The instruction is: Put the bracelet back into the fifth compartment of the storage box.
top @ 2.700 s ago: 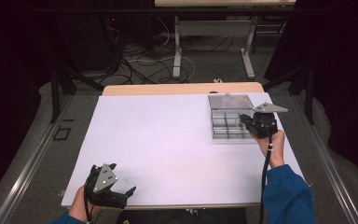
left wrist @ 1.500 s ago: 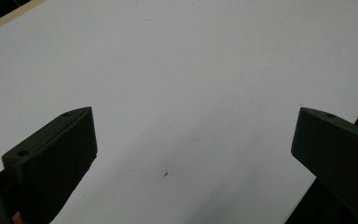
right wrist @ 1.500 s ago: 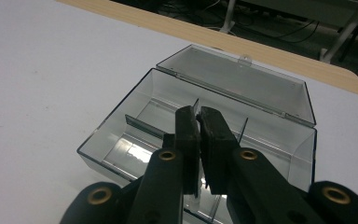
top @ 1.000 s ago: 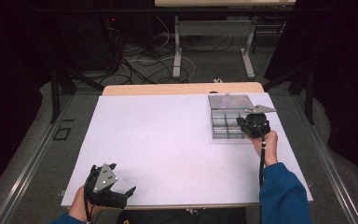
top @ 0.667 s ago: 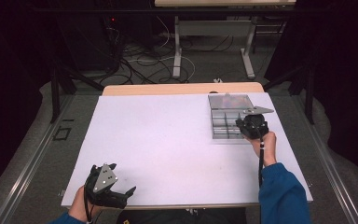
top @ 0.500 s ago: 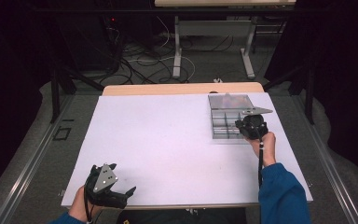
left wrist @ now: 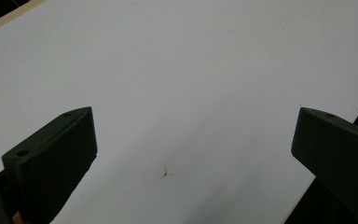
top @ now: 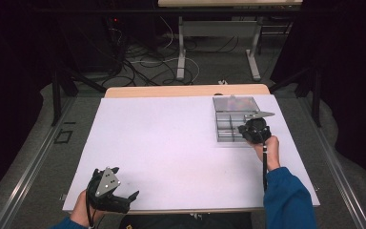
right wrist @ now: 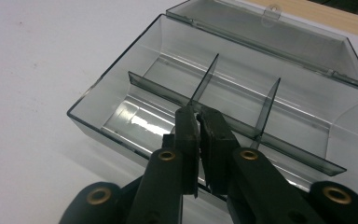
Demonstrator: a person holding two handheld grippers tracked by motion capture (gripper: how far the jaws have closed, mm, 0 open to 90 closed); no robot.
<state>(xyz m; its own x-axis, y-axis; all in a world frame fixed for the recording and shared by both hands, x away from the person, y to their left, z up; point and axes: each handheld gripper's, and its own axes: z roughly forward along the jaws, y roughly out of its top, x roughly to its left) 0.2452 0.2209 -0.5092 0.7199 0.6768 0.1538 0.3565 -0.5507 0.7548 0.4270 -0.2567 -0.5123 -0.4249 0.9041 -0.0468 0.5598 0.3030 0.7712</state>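
Note:
A clear grey plastic compartment box (top: 232,118) lies at the table's far right with its lid (right wrist: 261,32) hinged open toward the far side. One long divider (right wrist: 298,149) and short cross dividers (right wrist: 268,107) split it; the compartments look empty. My right gripper (top: 245,129) hangs over the box's near row. Its jaws are shut (right wrist: 198,112), tips at the spot where a short divider meets the long one; I cannot tell whether they pinch plastic. My left gripper (top: 125,182) rests at the front left edge, jaws wide open (left wrist: 193,130) over bare white tabletop.
The white table (top: 171,143) has a wooden strip (top: 186,90) along its far edge. Beyond it are floor cables and the legs of another desk (top: 181,52). The front table edge runs just under the left gripper.
The right gripper has shifted a little left and nearer, from the box's right edge to over its near row. The left gripper has stayed put.

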